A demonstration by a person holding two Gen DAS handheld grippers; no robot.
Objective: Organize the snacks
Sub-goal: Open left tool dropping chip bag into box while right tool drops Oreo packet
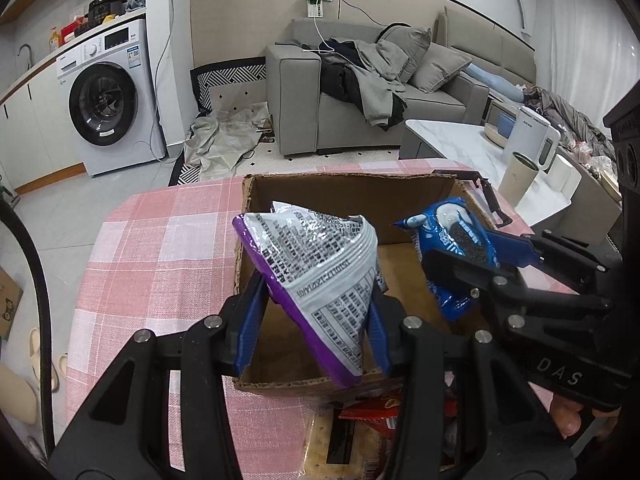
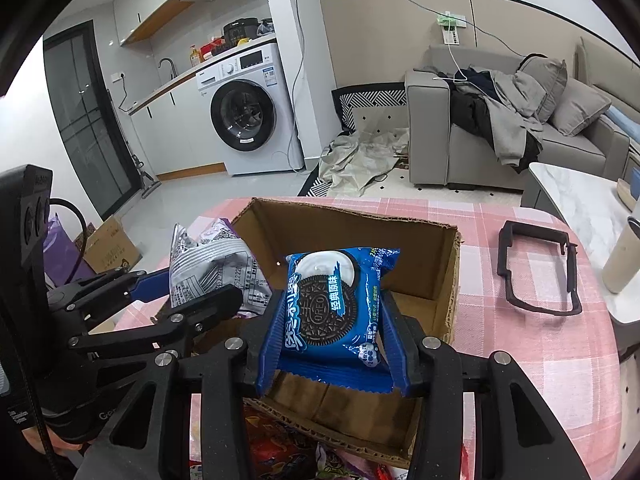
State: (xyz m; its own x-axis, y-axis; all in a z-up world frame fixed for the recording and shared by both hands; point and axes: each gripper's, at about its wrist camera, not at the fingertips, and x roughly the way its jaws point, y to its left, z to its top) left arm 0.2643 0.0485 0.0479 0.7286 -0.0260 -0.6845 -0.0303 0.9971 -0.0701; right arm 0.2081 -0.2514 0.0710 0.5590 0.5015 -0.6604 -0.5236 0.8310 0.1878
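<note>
My left gripper [image 1: 316,316] is shut on a purple and silver snack bag [image 1: 324,272] and holds it above the open cardboard box [image 1: 344,188]. My right gripper [image 2: 332,344] is shut on a blue Oreo pack [image 2: 332,304], also held over the box [image 2: 440,280]. In the left wrist view the right gripper [image 1: 460,268] with the Oreo pack [image 1: 452,240] is to the right, beside my bag. In the right wrist view the left gripper [image 2: 200,292] with the purple bag [image 2: 216,264] is to the left. The box floor looks bare.
The box stands on a pink checked tablecloth [image 1: 160,248]. More snack packs [image 2: 280,452] lie in front of the box, near me. A black frame [image 2: 536,268] lies on the cloth to the right. A beige cup [image 1: 518,180] and white kettle [image 1: 532,140] stand on a marble side table.
</note>
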